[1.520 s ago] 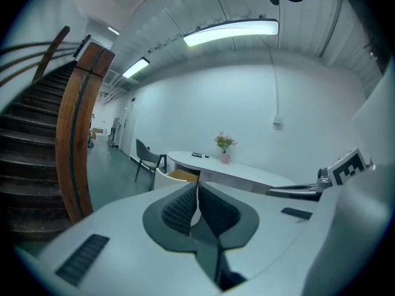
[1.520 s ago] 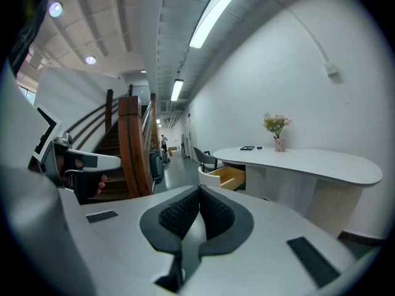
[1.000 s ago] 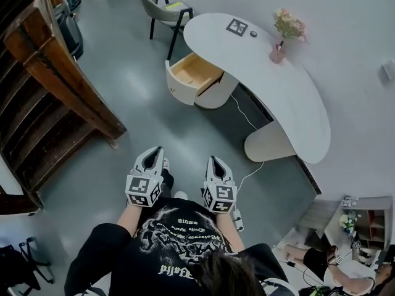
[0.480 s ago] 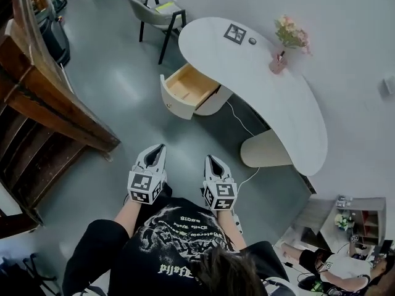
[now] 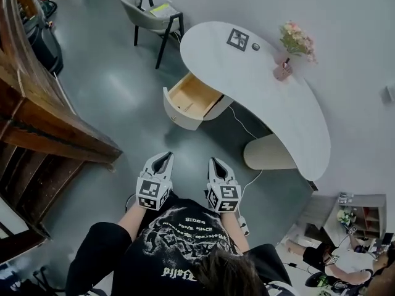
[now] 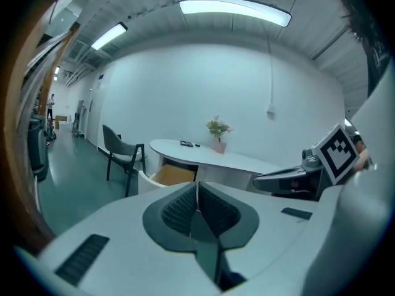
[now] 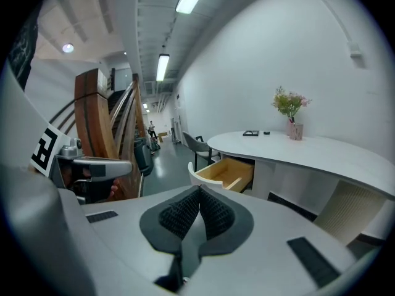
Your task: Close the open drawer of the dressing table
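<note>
The white, curved dressing table (image 5: 278, 103) stands against the wall. Its wood-lined drawer (image 5: 192, 96), with a rounded white front, is pulled out from under the end of the tabletop nearest the grey chair (image 5: 151, 11). A pink vase of flowers (image 5: 283, 69) sits on the wall side of the tabletop. Well apart from the table, over the grey floor (image 5: 117, 97), the left gripper (image 5: 163, 158) and the right gripper (image 5: 216, 163) are side by side, pointing towards it, each with its jaws clenched together on nothing.
</note>
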`<state>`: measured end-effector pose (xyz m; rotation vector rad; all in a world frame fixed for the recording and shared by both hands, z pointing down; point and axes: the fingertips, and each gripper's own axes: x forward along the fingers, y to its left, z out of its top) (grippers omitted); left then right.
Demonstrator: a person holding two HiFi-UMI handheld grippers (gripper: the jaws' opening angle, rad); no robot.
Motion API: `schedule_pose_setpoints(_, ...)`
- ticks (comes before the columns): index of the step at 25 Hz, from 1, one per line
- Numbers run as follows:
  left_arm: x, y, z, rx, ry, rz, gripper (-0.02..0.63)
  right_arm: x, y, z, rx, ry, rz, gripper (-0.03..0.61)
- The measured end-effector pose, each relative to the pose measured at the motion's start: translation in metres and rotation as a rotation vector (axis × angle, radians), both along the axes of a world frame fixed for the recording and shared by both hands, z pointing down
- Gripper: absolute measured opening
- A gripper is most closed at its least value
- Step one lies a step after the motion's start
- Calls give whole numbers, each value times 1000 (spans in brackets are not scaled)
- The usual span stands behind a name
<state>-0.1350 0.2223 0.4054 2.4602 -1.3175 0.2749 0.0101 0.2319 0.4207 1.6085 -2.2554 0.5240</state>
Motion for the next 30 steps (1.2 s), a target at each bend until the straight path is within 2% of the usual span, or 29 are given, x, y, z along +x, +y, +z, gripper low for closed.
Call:
schedule_pose_setpoints(4,-11,-18,1,5,8,22,28,-10,-18,-4,13,-38,49,26)
schedule_pose_setpoints(11,-31,-45,0,19,18,12,28,-19,-36,-4,25,-18,75,26)
schedule_pose_setpoints(17,-30,-62,0,29,-16,24,28,-10,-57,-5,29,-30,102,26)
schedule_pose_setpoints(26,-30,-90,8,26,-100,-53,28,-7,-98,10,14,-57,31,26)
schedule_pose_setpoints(30,-19,-106,19,-18,-124,-84,28,-1,-118,18,-2,-42,-28,26)
